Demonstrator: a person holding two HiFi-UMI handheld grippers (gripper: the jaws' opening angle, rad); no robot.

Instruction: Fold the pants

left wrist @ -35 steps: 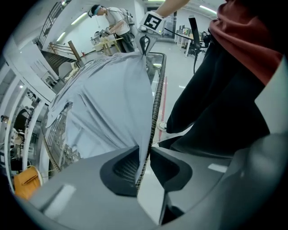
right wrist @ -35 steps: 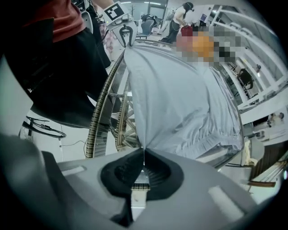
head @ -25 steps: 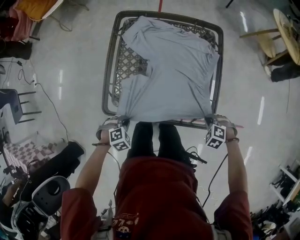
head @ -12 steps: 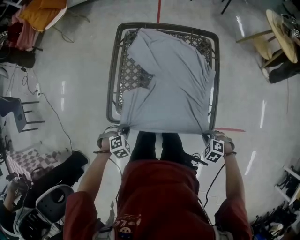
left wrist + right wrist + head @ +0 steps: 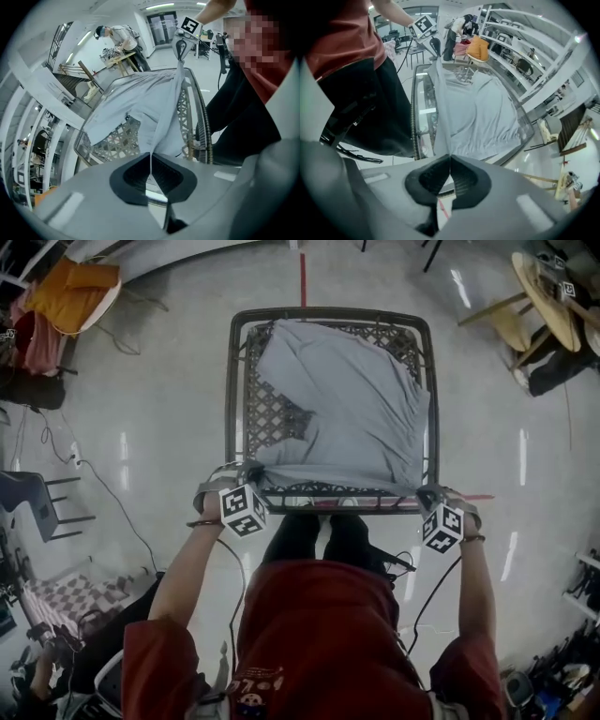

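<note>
The pants lie spread on the mesh table, pale grey-blue. They cover the far and right part of the top and leave bare lattice on the left side. I hold their near edge with both claws. My left claw is closed tight on the left corner of this edge, and my right claw is closed tight on the right corner, so only a thin fold of cloth passes between each pair of jaws. Both claws point steeply down and stand at the near rim of the table, one at each near corner. The edge runs between them almost straight, raised a little above the top. I judge that the step in hand is the first fold, to bring this near edge over to the far edge. To do it well, I think I must move the two claws together, at the same height and the same speed, so that the edge is stretched and does not sag in the middle. I should lift enough that the cloth does not drag and catch in the lattice, then lay the edge down exactly along the far one. I should open the jaws only when the cloth rests flat. If one claw goes ahead, the fold line will come out oblique
</note>
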